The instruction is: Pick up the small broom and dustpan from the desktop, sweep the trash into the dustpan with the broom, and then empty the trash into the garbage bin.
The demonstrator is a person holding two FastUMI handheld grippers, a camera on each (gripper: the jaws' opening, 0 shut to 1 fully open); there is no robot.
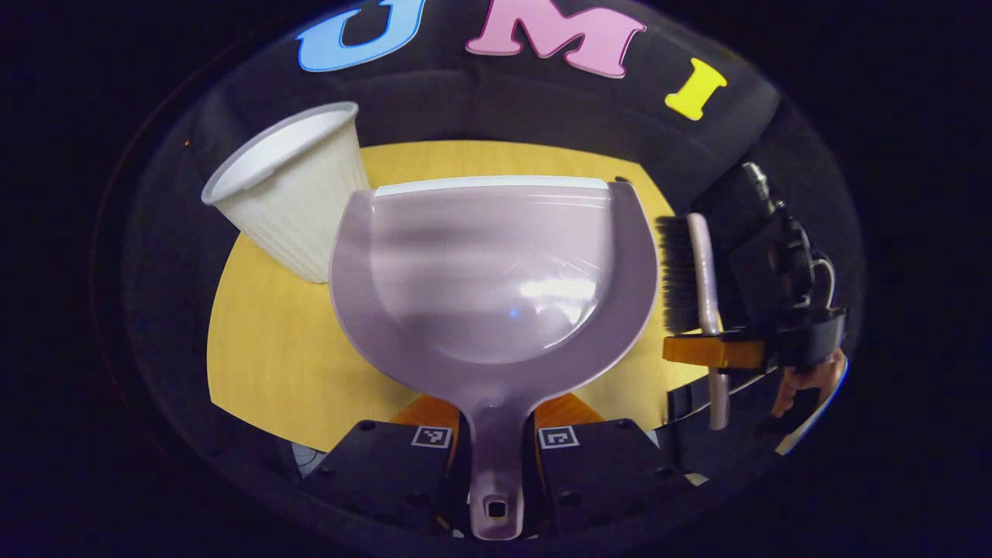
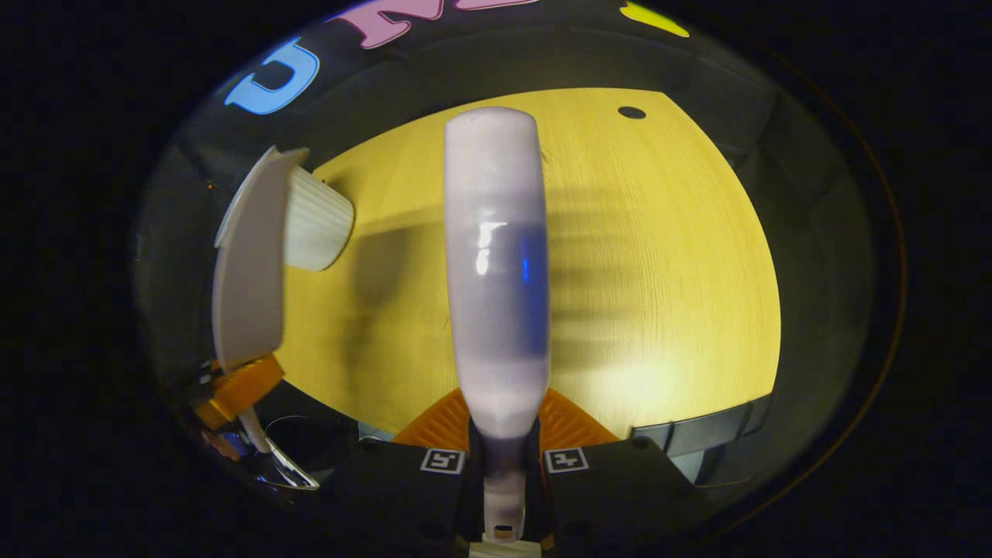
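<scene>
**A:** So where was everything at that point? The left gripper had both fingers pinched on the dustpan handle at the bottom centre of the left gripper view, the pan filling the middle of the frame, held above the yellow desktop. No trash visible in the pan or on the wood.

**B:** Yeah, and the right gripper was clamped on the broom handle at the bottom centre of its view, the broom's back running straight up the frame. Over in the left gripper view the bristles faced the pan from the right edge.

**A:** Both looked like light, stiff, glossy plastic, so probably a bit slippery. The narrow handle seemed the sensible place to hold.

**B:** The white ribbed bin sat upper left, just beside the pan's rim. The pan looked roughly level, not tipped.
</scene>
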